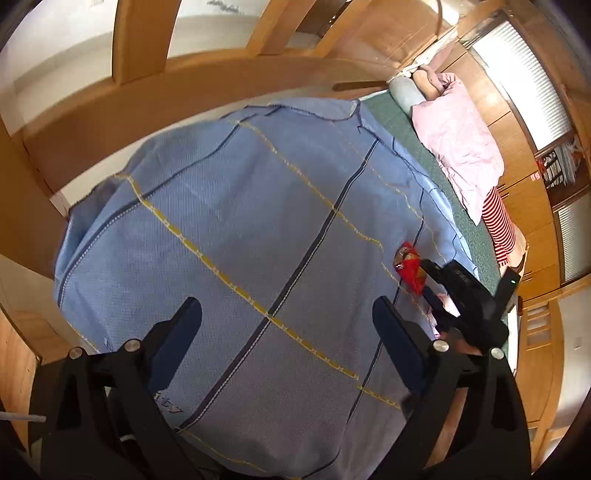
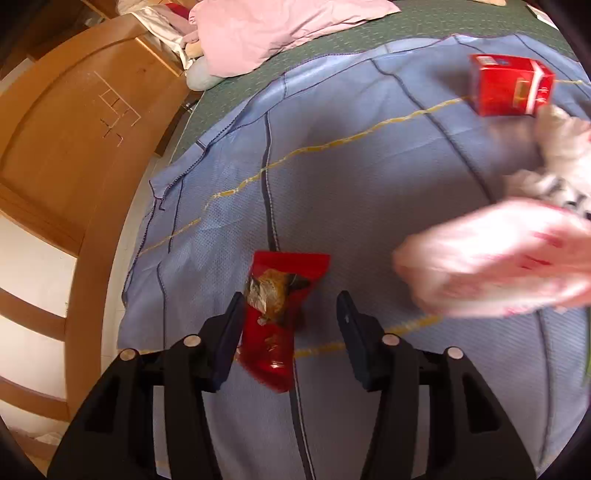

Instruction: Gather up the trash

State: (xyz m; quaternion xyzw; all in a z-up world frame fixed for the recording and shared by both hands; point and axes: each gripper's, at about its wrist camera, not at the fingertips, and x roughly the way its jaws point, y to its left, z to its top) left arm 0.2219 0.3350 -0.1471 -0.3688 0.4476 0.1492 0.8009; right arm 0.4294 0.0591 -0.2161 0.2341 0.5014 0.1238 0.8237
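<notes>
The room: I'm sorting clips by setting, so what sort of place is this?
Most likely a bedroom. A blue checked blanket covers a bed, a pink pillow lies at its end, and a wooden frame, probably the bed's, runs beside it.

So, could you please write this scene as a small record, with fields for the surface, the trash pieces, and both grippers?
surface: blue checked blanket over a green bed cover
trash 1: red snack wrapper, flat on the blanket
trash 2: red box, farther away on the blanket
trash 3: blurred pink-white bag, right of the wrapper
right gripper: open, fingers either side of the wrapper
left gripper: open, empty
bedding: pink pillow
</notes>
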